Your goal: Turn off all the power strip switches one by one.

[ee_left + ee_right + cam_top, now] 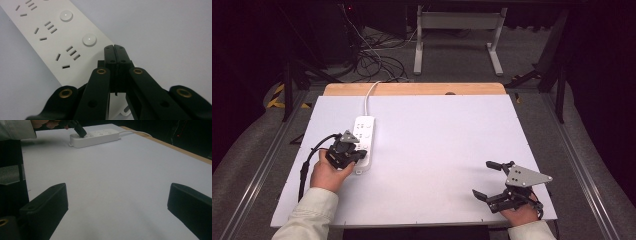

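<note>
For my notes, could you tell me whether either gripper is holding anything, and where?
Nothing is held. The left gripper is shut and empty, tips on the power strip; the right gripper is open over the table.

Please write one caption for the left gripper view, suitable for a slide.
Left gripper, jaws shut with nothing between them, tips over the near end of a white power strip beside a round button.
</note>
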{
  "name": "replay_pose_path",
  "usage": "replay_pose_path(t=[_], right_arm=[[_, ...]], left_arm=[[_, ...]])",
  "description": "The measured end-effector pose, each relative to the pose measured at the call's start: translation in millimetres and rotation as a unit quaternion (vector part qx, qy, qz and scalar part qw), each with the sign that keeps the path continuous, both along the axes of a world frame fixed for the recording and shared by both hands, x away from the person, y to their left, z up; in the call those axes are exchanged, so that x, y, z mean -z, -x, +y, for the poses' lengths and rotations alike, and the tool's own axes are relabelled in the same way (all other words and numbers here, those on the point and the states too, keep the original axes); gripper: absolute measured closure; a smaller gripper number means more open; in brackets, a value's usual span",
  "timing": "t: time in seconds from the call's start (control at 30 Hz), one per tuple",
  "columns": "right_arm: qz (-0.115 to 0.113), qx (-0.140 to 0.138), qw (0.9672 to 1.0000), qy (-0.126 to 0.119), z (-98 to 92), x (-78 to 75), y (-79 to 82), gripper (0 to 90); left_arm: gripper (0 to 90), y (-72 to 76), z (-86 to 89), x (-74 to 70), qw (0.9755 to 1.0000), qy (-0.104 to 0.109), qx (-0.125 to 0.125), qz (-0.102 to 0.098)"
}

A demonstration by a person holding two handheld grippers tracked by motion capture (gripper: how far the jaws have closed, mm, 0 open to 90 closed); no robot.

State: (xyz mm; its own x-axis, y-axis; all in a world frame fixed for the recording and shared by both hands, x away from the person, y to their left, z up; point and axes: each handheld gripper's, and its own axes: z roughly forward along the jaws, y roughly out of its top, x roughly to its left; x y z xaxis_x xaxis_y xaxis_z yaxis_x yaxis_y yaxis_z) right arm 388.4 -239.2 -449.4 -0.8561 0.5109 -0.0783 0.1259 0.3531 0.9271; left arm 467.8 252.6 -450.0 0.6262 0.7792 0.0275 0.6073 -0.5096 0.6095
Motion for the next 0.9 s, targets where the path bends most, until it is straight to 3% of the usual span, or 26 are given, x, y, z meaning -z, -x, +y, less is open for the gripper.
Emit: replay_pose_path(t=[0.27, 0.6, 0.8, 0.9], right_arm=[[0.001, 0.000, 1.0000, -0.001, -0.2, 0.2, 0.1, 3.6], [0.000, 0.002, 1.0000, -0.001, -0.7, 0.2, 0.8, 3.6], [0.001, 0.001, 1.0000, 0.000, -0.5, 0.4, 1.0, 3.6], [0.000, 0.003, 1.0000, 0.000, -0.8, 0.3, 1.3, 3.6]], left_arm=[[90.0, 1.4, -3.0, -0.3, 0.9998, -0.014, -0.006, -0.008], [90.0, 1.3, -6.1, -1.2, 0.9998, -0.018, -0.011, 0.000], [90.0, 2.3, -12.5, -2.1, 0.9989, -0.046, -0.011, -0.005], [90.0, 2.2, -13.0, -2.1, 0.9989, -0.046, -0.011, -0.004]])
